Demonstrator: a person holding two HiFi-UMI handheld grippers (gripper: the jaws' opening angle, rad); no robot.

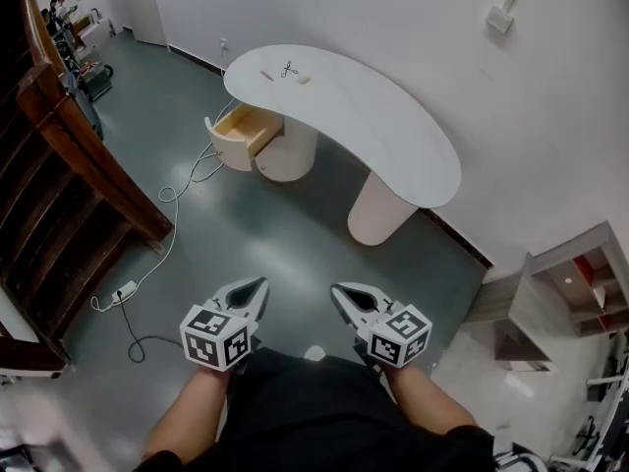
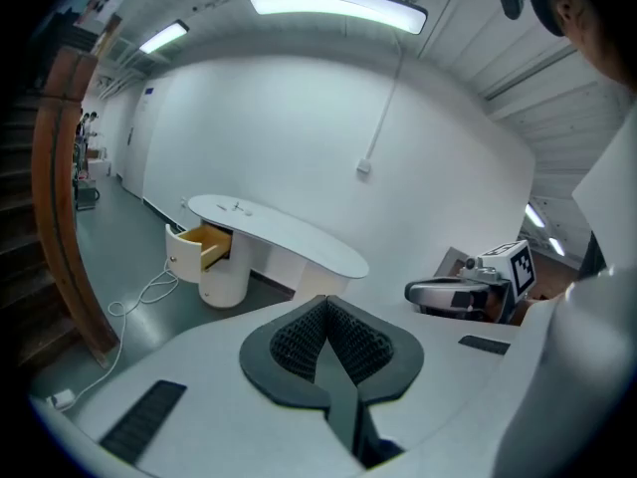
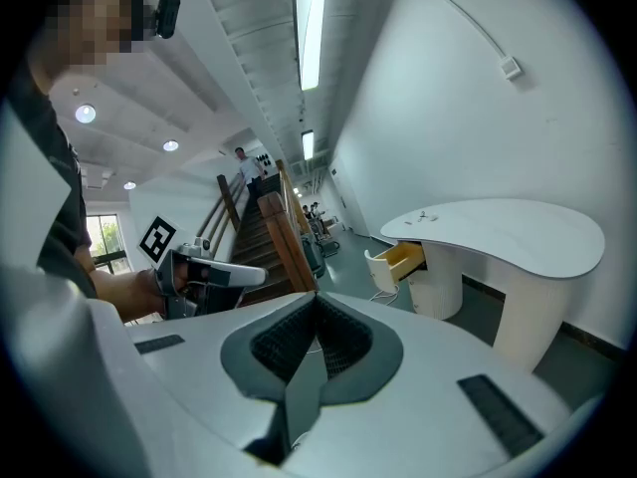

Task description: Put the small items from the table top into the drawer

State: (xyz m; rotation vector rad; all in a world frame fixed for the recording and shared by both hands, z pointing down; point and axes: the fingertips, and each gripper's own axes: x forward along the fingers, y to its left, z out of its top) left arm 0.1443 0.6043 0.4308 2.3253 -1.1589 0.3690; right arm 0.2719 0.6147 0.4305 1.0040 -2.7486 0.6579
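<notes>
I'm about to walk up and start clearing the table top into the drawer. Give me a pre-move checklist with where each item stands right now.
1. Drawer open: ok, it is pulled out under the table's far end.
2. Items located: ok. Scissors, a reddish stick and a pale piece lie on top near the drawer.
3. Left gripper empty: ok, jaws together, nothing between them.
4. Right gripper empty: ok, jaws together, nothing held.
5. Table within reach: not ok, open floor lies between the grippers and the table.
6. Walking path: cannot tell. A cable trails on the floor left of the direct line.
</notes>
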